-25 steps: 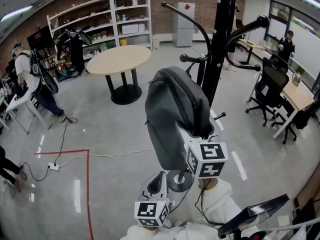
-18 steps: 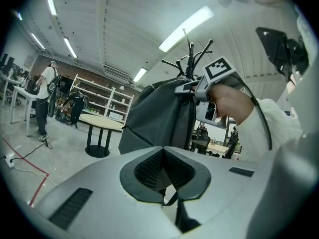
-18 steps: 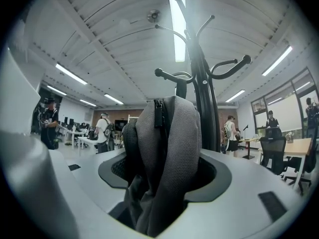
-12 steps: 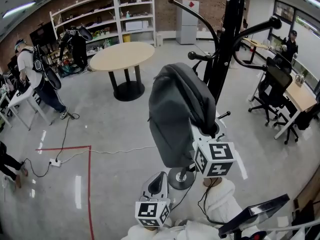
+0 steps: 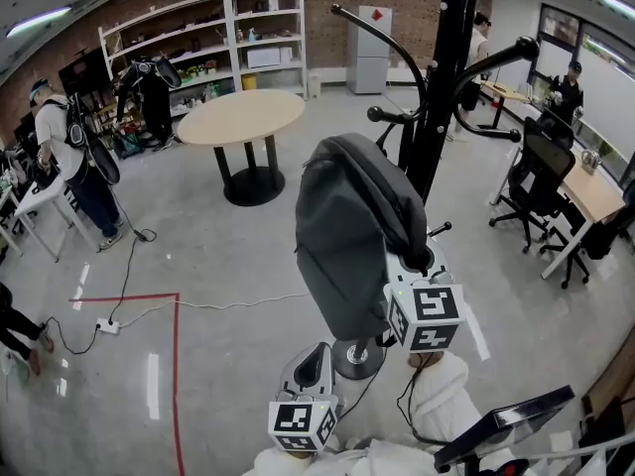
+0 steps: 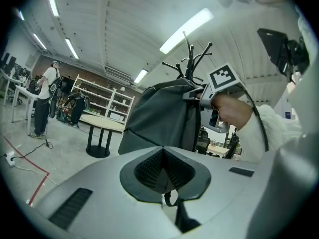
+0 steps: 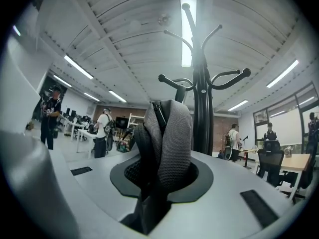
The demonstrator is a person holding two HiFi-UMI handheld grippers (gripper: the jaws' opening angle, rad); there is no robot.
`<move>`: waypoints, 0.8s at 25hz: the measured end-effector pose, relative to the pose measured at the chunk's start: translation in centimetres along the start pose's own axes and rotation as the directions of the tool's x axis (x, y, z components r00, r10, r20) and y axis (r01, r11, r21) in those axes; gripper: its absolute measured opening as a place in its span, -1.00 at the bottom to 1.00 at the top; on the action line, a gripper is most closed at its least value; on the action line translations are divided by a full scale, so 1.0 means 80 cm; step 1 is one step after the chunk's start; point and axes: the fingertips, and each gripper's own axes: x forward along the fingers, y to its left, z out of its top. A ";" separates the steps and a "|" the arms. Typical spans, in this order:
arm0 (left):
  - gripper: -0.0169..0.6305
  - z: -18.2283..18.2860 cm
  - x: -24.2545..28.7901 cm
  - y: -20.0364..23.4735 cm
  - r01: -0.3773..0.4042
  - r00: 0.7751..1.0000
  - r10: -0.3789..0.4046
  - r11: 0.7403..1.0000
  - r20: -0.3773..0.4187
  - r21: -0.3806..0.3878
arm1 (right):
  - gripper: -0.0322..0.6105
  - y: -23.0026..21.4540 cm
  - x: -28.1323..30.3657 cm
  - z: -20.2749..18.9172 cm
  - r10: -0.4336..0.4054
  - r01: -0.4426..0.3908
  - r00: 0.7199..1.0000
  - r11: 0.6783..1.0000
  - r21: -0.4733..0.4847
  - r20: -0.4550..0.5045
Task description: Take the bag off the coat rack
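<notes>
A grey backpack (image 5: 347, 226) hangs from a hook of the black coat rack (image 5: 437, 97). My right gripper (image 5: 409, 261) sits against the bag's back side, beside the pole. In the right gripper view its jaws have just been closing, and the pads now squeeze a padded grey strap (image 7: 172, 138) with the rack (image 7: 202, 108) right behind it. My left gripper (image 5: 316, 357) hangs low in front of the bag, apart from it, with its jaws together and nothing between them. From the left gripper view the bag (image 6: 159, 118) fills the middle.
The rack's round base (image 5: 357, 357) stands on the grey floor. Behind are a round table (image 5: 243, 117), white shelves (image 5: 198, 38) and a person (image 5: 69, 157) at the left. Office chairs (image 5: 536, 181) and desks lie right. A cable and red tape (image 5: 177, 365) cross the floor.
The right gripper stays at the bag's back side and has rolled slightly. The left gripper has not moved. The bag still hangs on its hook.
</notes>
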 end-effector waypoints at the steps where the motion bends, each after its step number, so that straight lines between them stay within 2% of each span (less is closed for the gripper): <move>1: -0.94 0.001 -0.001 0.000 -0.001 1.000 0.001 1.000 0.004 0.000 | -0.62 0.000 -0.001 0.000 -0.001 0.001 1.000 1.000 0.001 0.004; 12: -0.94 0.001 -0.019 -0.003 -0.030 0.999 0.030 0.999 0.022 0.010 | -0.64 -0.005 -0.019 0.008 0.000 -0.003 0.997 0.999 0.041 0.072; 20: -0.94 0.007 -0.025 -0.004 -0.040 0.999 0.040 0.999 0.032 0.023 | -0.65 -0.002 -0.029 0.041 0.011 -0.015 0.986 1.000 0.027 0.165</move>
